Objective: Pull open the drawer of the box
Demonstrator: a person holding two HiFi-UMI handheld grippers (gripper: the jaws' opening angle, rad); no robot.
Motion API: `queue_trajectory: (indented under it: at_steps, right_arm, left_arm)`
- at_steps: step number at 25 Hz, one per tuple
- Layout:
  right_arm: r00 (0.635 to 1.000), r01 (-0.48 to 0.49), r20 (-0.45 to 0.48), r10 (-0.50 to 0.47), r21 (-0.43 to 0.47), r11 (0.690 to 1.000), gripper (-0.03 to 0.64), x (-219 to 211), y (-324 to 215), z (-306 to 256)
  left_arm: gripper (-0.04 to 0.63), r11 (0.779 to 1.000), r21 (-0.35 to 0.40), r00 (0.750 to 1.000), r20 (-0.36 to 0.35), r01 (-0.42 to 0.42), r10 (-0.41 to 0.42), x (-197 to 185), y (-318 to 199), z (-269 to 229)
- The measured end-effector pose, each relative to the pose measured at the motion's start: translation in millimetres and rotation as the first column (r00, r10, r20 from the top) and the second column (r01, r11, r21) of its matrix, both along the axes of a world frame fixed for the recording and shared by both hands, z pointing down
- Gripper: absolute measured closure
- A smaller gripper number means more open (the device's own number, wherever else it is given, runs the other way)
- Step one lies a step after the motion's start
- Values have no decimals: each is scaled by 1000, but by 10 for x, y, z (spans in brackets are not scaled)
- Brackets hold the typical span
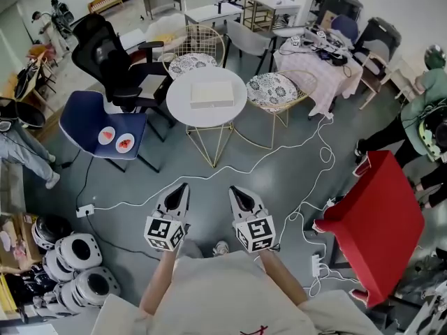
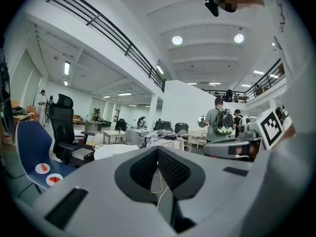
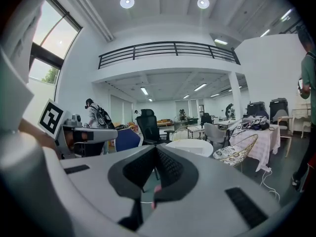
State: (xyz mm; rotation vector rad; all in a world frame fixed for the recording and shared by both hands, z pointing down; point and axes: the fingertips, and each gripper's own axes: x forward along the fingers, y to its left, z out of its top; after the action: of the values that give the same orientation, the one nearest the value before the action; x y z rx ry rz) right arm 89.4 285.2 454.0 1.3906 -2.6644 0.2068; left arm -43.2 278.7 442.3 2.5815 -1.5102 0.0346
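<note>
- Grey floor (image 1: pixel 272 180) of an open hall; round white table (image 1: pixel 180 110) among chairs
- Flat white box (image 1: pixel 211 93) lies at the table's centre, well ahead of both grippers
- Left gripper (image 1: pixel 184 186) and right gripper (image 1: pixel 233 190): jaws pressed together, nothing between them

No legible text, label, brand, number or sign in any view.

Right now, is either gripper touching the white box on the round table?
No, the left gripper and right gripper are both over the floor, well short of the white box on the round table.
</note>
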Motion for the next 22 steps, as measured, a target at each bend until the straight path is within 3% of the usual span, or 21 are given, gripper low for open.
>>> queue_trajectory:
  at_steps: [10, 22]
  right_arm:
    - [1000, -19, 5, 19, -3, 1000, 601, 101, -217, 103]
    - [999, -34, -18, 34, -19, 999, 601, -73, -1052, 188]
  left_arm:
    - [584, 1000, -7, 1000, 8, 4, -4, 6, -225, 106]
    - [584, 1000, -13, 1000, -4, 8, -8, -294, -1169, 183]
